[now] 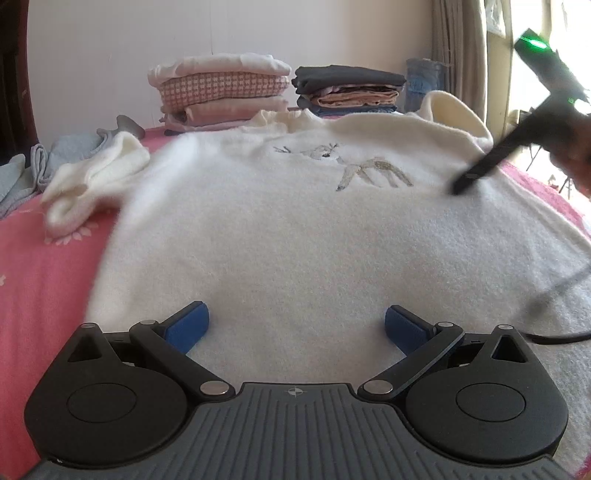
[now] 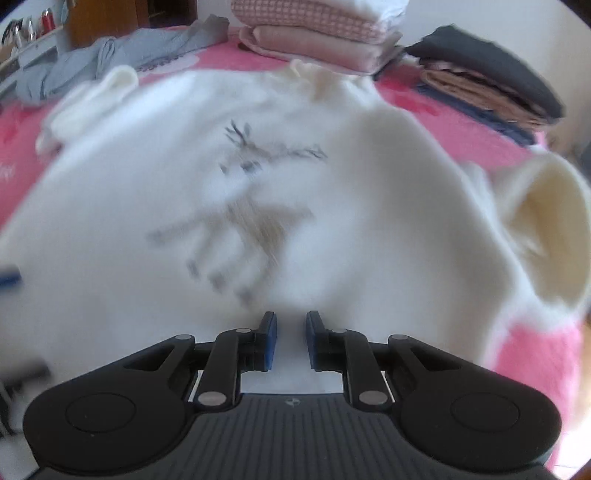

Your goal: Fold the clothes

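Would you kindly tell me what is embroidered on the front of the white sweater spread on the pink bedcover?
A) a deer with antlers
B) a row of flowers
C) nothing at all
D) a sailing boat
A: the white sweater on the pink bedcover bears a deer with antlers stitched in grey and tan.

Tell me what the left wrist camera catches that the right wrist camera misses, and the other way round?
Only the left wrist view shows the left claw, wide open over the white sweater's lower part, the right tool's green light, and curtains by a bright window. Only the right wrist view shows the right claw from behind, its jaws narrowly apart with nothing between them, plus bottles on a far shelf. Both show the sweater with its deer design, the pink bedspread, two folded stacks and a grey-blue garment.
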The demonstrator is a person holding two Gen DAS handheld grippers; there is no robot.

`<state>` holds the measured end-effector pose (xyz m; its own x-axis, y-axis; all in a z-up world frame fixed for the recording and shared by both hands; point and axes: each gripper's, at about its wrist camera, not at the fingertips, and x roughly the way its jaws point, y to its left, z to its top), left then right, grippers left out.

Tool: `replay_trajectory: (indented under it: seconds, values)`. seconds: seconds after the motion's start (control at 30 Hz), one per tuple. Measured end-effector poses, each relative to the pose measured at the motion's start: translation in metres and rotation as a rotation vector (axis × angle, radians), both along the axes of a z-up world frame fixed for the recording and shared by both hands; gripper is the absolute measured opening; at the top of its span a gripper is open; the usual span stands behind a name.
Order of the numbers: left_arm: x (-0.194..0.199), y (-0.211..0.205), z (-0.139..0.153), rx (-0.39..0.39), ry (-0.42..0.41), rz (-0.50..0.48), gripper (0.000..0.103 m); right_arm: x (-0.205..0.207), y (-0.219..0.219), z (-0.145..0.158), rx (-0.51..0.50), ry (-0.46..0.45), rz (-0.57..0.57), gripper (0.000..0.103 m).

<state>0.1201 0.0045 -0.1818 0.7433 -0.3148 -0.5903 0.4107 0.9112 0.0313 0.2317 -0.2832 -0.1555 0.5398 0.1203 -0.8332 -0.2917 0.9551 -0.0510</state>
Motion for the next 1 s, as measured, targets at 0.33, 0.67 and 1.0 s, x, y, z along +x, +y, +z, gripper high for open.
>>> replay_trajectory:
  seconds: [0.33,0.67,1.0]
  values:
    - [-0.001,0.003,0.017,0.041,0.022,0.004,0.103,-0.088,-0.061,0.027,0.104,-0.056,-0.312,0.021]
    - [-0.033,0.019,0.015,0.085,0.136,0.033,0.103,-0.14,-0.01,-0.004,0.286,0.119,-0.386,0.021]
    - [-0.053,0.029,0.03,0.107,0.204,0.031,0.103,-0.193,-0.01,0.02,0.365,0.103,-0.486,0.021]
